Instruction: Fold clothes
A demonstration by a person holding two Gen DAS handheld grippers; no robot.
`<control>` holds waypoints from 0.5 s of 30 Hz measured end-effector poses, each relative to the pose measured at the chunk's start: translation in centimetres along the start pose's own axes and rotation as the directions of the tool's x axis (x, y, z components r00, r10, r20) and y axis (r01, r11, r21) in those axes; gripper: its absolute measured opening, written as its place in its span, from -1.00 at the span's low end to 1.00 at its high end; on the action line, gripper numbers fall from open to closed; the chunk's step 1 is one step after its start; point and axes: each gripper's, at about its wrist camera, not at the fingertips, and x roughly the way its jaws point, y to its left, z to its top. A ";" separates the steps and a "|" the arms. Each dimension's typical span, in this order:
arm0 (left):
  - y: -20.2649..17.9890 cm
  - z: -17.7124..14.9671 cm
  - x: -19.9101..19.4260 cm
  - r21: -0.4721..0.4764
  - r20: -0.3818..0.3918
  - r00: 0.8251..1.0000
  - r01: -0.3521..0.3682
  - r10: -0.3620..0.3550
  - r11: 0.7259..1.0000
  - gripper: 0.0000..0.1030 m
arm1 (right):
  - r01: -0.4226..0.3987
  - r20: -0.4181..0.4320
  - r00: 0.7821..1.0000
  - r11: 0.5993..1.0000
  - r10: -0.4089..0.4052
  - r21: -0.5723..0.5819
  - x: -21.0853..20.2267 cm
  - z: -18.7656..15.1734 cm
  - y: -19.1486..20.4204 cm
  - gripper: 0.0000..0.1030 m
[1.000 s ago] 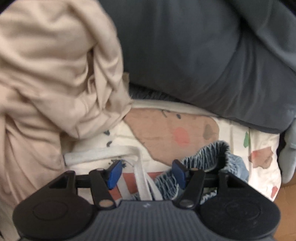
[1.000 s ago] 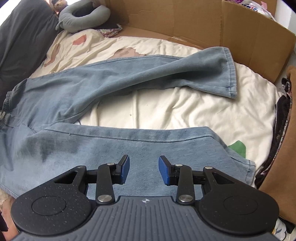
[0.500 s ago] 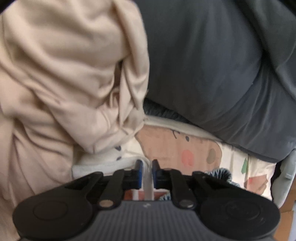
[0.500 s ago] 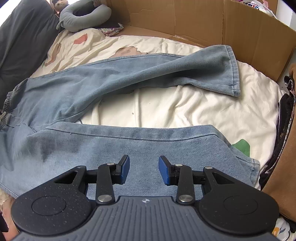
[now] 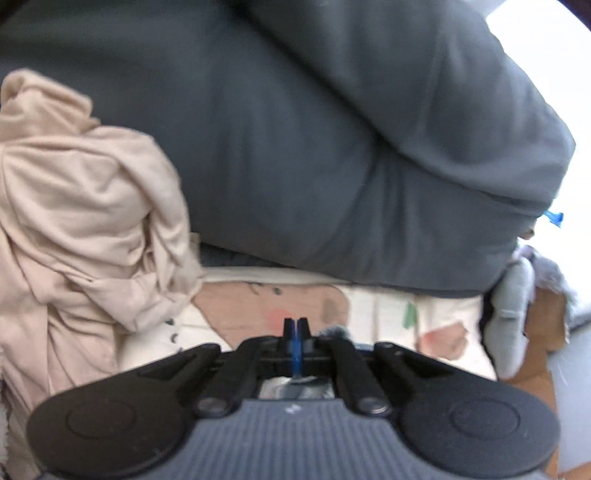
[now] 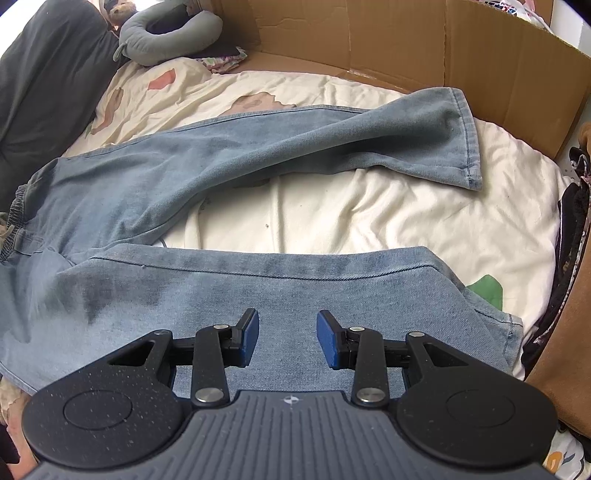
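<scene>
- Dark grey duvet (image 5: 295, 147) bunched at the far side.
- Cream printed bedsheet (image 6: 369, 218) spread beneath.
- Grey neck pillow (image 6: 166, 35) far left.
- Cardboard panel (image 6: 480, 55) standing along the far right.

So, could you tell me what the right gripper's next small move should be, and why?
Probably lower the right gripper and close it on the near leg of the jeans: its jaws stand open above it, gripping nothing, and both legs lie spread apart, unfolded, on the cream bedding.
</scene>
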 end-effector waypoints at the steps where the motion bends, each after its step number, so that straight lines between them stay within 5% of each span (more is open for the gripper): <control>1: -0.3 -0.1 -0.2 0.010 -0.003 1.000 0.010 -0.010 1.000 -1.00 | -0.001 -0.001 1.000 1.000 0.001 0.000 0.0 0.0 0.0 -0.19; 5: -1.2 -0.7 -0.6 0.079 -0.034 0.999 0.026 -0.024 0.997 -1.00 | -0.002 0.000 1.000 1.000 0.002 0.005 0.0 -0.1 -0.1 -0.19; 8: -1.3 -1.0 0.2 0.113 -0.058 0.997 -0.035 0.041 0.993 -0.83 | -0.003 -0.001 1.000 1.000 0.003 0.006 0.1 -0.2 -0.1 -0.19; 10: -0.9 -1.1 0.6 0.117 -0.070 0.994 -0.071 0.079 0.991 -0.16 | -0.005 -0.003 1.000 1.000 0.005 0.005 0.1 -0.2 0.0 -0.19; 12: -0.4 -1.2 1.5 0.130 -0.078 0.991 -0.100 0.111 0.987 0.23 | -0.006 -0.006 1.000 1.000 0.006 0.004 0.2 -0.3 0.0 -0.19; 15: -0.1 -1.4 3.2 0.157 -0.116 0.984 -0.114 0.133 0.981 0.33 | -0.005 -0.011 1.000 1.000 0.005 0.000 0.3 -0.4 0.1 -0.19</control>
